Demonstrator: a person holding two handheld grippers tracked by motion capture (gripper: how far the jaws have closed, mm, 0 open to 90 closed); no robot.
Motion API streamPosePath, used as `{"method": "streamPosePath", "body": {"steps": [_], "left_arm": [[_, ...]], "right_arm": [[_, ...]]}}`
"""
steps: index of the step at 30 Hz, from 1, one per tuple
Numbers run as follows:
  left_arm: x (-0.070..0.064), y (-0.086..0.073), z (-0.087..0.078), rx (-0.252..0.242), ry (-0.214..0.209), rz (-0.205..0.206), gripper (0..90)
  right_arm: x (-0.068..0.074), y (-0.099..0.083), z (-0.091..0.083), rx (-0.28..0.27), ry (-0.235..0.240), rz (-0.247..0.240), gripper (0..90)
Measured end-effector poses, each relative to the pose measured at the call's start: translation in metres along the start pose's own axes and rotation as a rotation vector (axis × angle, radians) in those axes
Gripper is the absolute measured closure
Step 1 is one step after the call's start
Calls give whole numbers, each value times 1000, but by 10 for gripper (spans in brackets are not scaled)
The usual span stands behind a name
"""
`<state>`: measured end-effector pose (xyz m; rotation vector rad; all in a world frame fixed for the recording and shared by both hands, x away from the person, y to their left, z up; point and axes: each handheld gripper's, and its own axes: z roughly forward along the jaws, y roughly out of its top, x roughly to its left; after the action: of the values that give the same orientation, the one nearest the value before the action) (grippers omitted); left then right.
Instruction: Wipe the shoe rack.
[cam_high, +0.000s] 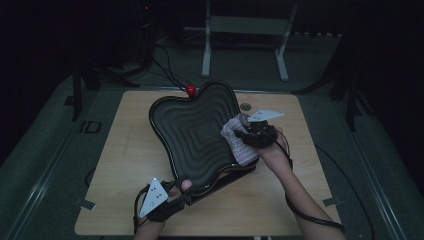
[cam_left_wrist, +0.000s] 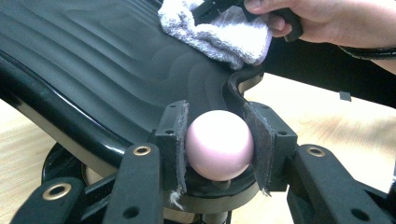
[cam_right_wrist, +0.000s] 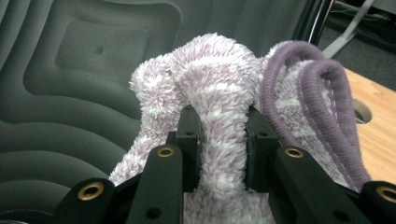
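Note:
A black wavy tray with ridged steps stands tilted on the wooden table. It carries ball knobs at its corners: a red one at the far edge and a pink one at the near edge. My left gripper is shut on the pink knob. My right gripper is shut on a fluffy lilac-and-white striped cloth, which rests against the tray's right rim. In the left gripper view the cloth lies on the tray under the other hand.
The wooden table has a round hole near its far right side. A grey metal frame stands on the dark floor behind the table. Cables trail near the back edge.

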<state>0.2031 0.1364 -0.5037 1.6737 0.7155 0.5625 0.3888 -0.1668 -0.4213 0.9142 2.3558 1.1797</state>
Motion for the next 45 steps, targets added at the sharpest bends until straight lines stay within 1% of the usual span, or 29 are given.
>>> {"method": "streamPosePath", "body": {"steps": [1, 3, 5, 8, 10, 11, 12, 13, 14, 16, 17, 20, 22, 23, 25, 29, 30, 31, 32, 34, 38, 45], "left_arm": [[0, 0, 0, 3, -1, 3, 603], [0, 0, 0, 0, -2, 4, 602], [1, 0, 0, 1, -3, 4, 603], [1, 0, 0, 0, -3, 4, 602], [1, 0, 0, 0, -3, 2, 602], [1, 0, 0, 0, -3, 2, 602], [1, 0, 0, 2, -2, 3, 602], [1, 0, 0, 2, -2, 4, 602], [1, 0, 0, 1, -3, 4, 602], [0, 0, 0, 5, -2, 6, 602], [0, 0, 0, 5, -2, 7, 602], [1, 0, 0, 4, -4, 10, 603], [1, 0, 0, 6, -4, 12, 602], [1, 0, 0, 6, -5, 12, 603], [1, 0, 0, 1, -7, 8, 602], [1, 0, 0, 5, -7, 9, 603], [1, 0, 0, 5, -7, 9, 603], [1, 0, 0, 4, -6, 8, 603], [1, 0, 0, 6, -5, 9, 603], [1, 0, 0, 5, -4, 7, 603], [0, 0, 0, 4, -4, 6, 602], [0, 0, 0, 3, -4, 5, 603]], "right_arm": [[-1, 4, -1, -23, 20, 25, 721], [-3, 10, -1, -33, 30, 25, 719], [-7, 19, -3, -43, 46, 43, 719], [-8, 36, -7, -75, 52, 41, 717], [-8, 49, -7, -90, 42, 30, 716], [-8, 49, -7, -90, 42, 30, 716], [-9, 56, -6, -95, 39, 30, 716], [-9, 68, -3, -103, 30, 22, 715], [-9, 75, -1, -104, 21, 8, 715], [-8, 88, 3, -108, 27, 13, 715], [-7, 94, 6, -109, 24, 8, 715], [-5, 109, 17, -109, 26, 3, 716], [-3, 116, 26, -98, 9, -1, 715], [-4, 119, 30, -100, 12, 5, 715], [-4, 123, 38, -89, 7, 8, 716], [-4, 129, 50, -63, -21, 3, 715], [-4, 129, 50, -63, -21, 3, 715], [-6, 131, 57, -50, -32, 5, 715], [-7, 131, 59, -45, -39, 6, 714], [-8, 131, 60, -43, -36, 8, 714], [-8, 129, 64, -34, -56, -12, 713], [-11, 121, 62, -21, -66, -4, 713]]}}
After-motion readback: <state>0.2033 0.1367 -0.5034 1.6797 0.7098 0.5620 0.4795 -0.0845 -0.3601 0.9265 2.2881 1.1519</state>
